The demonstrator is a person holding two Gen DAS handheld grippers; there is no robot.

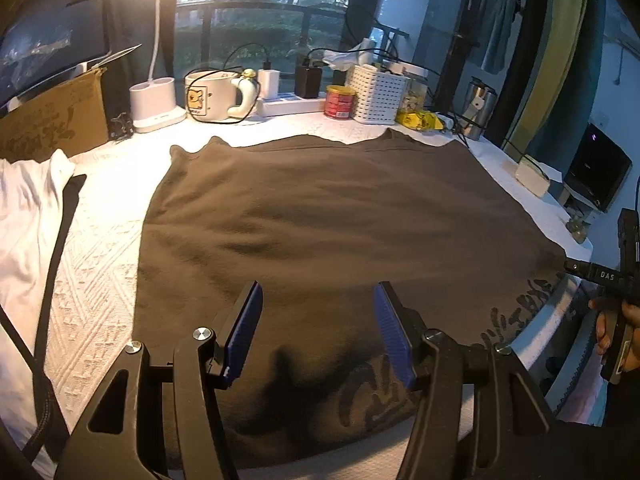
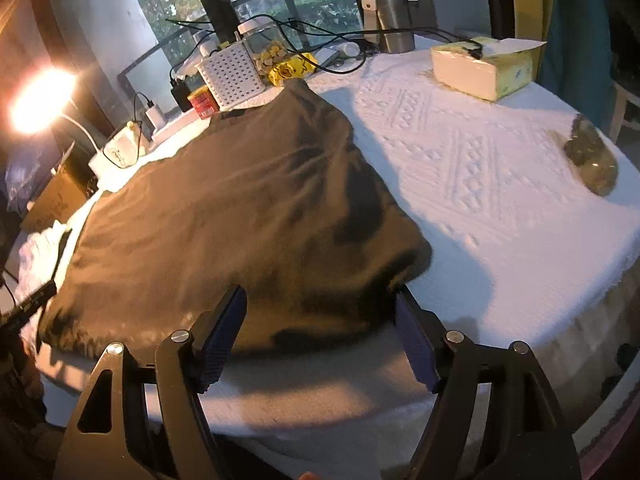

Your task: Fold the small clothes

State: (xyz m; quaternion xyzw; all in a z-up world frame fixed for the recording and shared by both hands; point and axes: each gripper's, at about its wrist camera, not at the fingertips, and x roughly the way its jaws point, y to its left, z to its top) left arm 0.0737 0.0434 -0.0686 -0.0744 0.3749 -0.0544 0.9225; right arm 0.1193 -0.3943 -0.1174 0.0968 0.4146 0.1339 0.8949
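Observation:
A dark brown garment (image 1: pixel 320 208) lies spread flat on the white patterned tablecloth (image 1: pixel 100 260), with a faint print near its front right corner. My left gripper (image 1: pixel 318 292) hovers over the garment's near hem, its blue pads apart and nothing between them. In the right wrist view the same brown garment (image 2: pixel 240 200) stretches away to the left. My right gripper (image 2: pixel 320 292) stands wide open over its near right corner, its pads off the cloth. At the left wrist view's right edge the right gripper (image 1: pixel 616 276) shows with a hand behind it.
A white garment (image 1: pixel 24 220) with black trim lies at the left. Along the far edge stand a cardboard box (image 1: pixel 52 120), lamp base (image 1: pixel 156 104), mug (image 1: pixel 216 96), red tin (image 1: pixel 339 102), white basket (image 1: pixel 378 94) and steel flask (image 2: pixel 390 12). A tissue box (image 2: pixel 484 68) and dark lump (image 2: pixel 592 156) sit at the right.

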